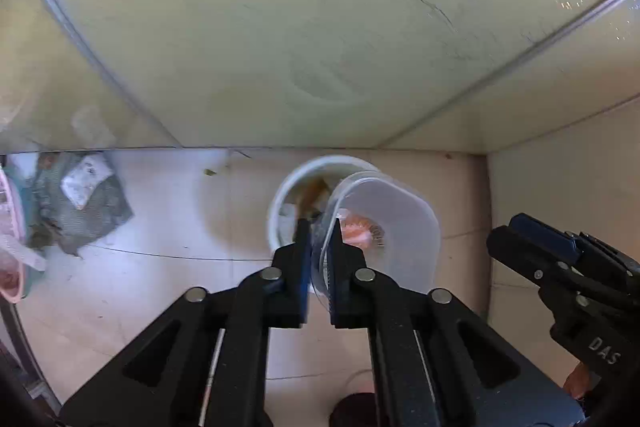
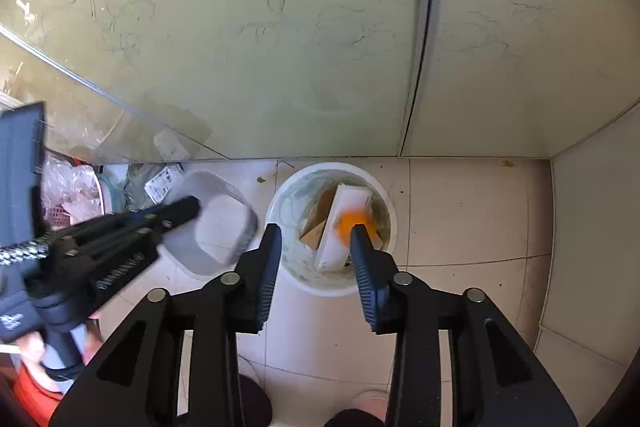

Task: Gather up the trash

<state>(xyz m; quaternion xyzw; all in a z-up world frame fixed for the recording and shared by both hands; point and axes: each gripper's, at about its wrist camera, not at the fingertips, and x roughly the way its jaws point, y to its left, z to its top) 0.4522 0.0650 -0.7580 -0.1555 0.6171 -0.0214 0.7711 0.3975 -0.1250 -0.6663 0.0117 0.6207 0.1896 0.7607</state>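
My left gripper [image 1: 322, 227] is shut on the rim of a clear plastic food container [image 1: 394, 223] with orange residue inside, held above the floor beside a white round trash bin [image 1: 280, 195]. In the right wrist view the same container [image 2: 216, 227] hangs from the left gripper [image 2: 188, 209], left of the bin [image 2: 384, 203]. The bin holds a white carton [image 2: 344, 211], brown cardboard [image 2: 320, 215] and something orange [image 2: 354, 221]. My right gripper [image 2: 316, 243] is open and empty, hovering over the bin; it also shows at the right in the left wrist view [image 1: 520, 231].
A frosted glass partition [image 2: 240, 47] with flower outlines stands behind the bin. A pile of grey bags and wrappers [image 1: 80, 203] lies on the tiled floor at the left, with a pink basket [image 1: 10, 227] at the edge. A wall [image 2: 592, 227] closes the right side.
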